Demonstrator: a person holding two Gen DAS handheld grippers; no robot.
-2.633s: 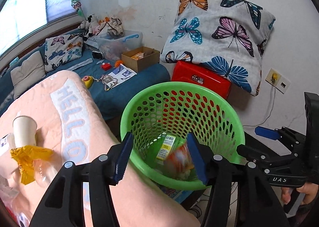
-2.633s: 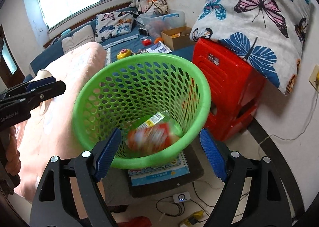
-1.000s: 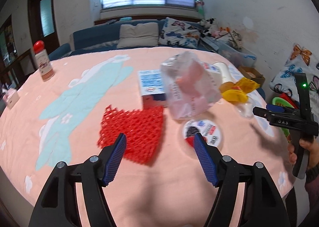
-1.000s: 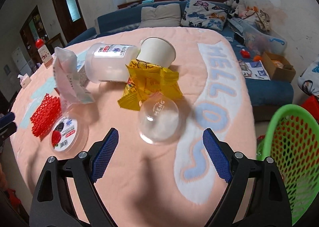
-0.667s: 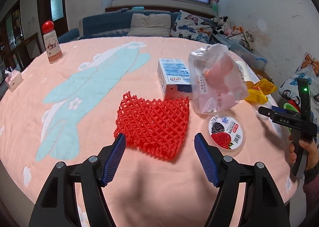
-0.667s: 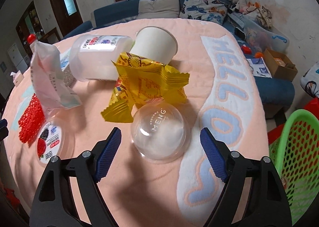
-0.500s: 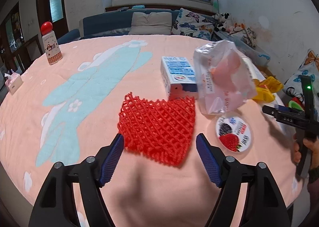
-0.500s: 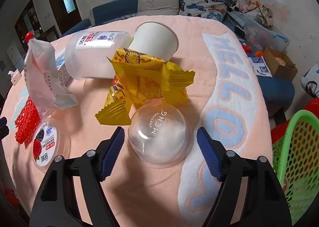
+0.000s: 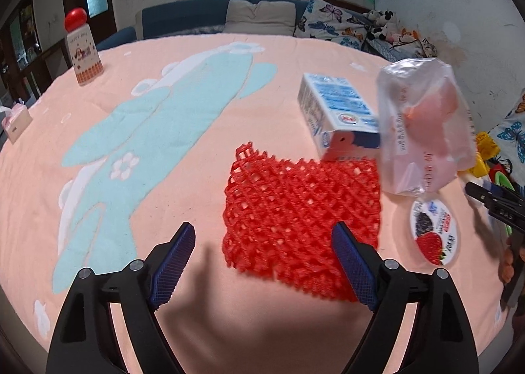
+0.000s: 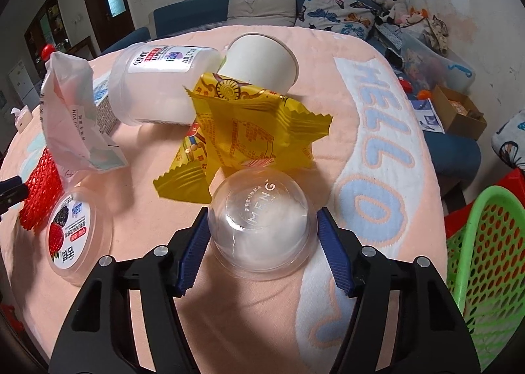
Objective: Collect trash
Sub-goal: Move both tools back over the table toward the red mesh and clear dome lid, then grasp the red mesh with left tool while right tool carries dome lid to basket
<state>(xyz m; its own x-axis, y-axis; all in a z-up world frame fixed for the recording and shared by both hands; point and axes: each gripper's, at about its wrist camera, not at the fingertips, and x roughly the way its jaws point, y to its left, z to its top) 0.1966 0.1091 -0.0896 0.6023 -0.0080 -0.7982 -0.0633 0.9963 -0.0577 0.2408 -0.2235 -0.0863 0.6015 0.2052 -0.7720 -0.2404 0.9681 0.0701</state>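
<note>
My left gripper [image 9: 262,254] is open just above the pink table cover, with the near edge of a red foam net [image 9: 300,218] between its fingers. My right gripper [image 10: 262,244] has its pads against both sides of an upturned clear plastic cup [image 10: 262,221] that rests on the cover. Behind the cup lie yellow snack wrappers [image 10: 249,139], a white paper cup [image 10: 261,60] and a frosted plastic jar [image 10: 160,87]. A clear plastic bag [image 9: 423,129], a blue-white carton [image 9: 338,110] and a fruit-printed lid [image 9: 434,231] lie right of the net.
The green trash basket [image 10: 475,239] stands off the table's right edge, beside a red stool [image 10: 512,178]. A red-capped bottle [image 9: 82,51] stands at the far left of the table and a tissue box [image 9: 14,119] at its left edge. A sofa with cushions [image 9: 259,16] lies beyond.
Both grippers left the basket and came over the table. The left one has closed in on the red net; the right one has advanced and narrowed until its pads meet the clear cup.
</note>
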